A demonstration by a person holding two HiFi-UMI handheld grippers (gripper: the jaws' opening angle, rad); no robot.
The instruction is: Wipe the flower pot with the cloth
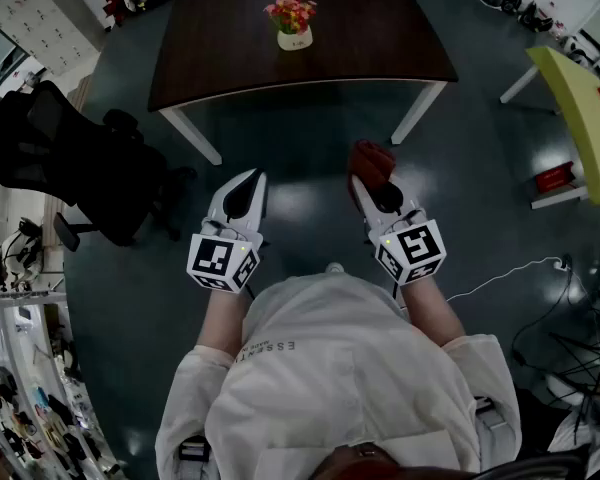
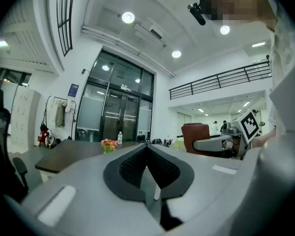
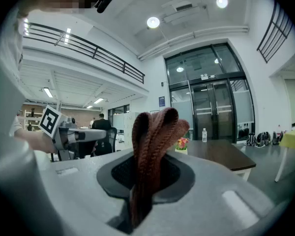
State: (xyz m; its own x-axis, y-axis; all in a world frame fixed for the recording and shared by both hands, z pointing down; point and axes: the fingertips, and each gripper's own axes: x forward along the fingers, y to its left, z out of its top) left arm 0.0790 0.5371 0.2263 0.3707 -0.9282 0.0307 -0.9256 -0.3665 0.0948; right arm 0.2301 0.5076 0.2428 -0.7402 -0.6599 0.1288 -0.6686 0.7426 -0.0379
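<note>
The left claw is shut tight and holds nothing. The right claw is pinched on a folded red cloth. The flower pot, with bright flowers in it, sits far off on the dark worktop, well apart from both claws.

You faced a dark brown white-legged table on glossy grey floor, a black office chair leftward.
</note>
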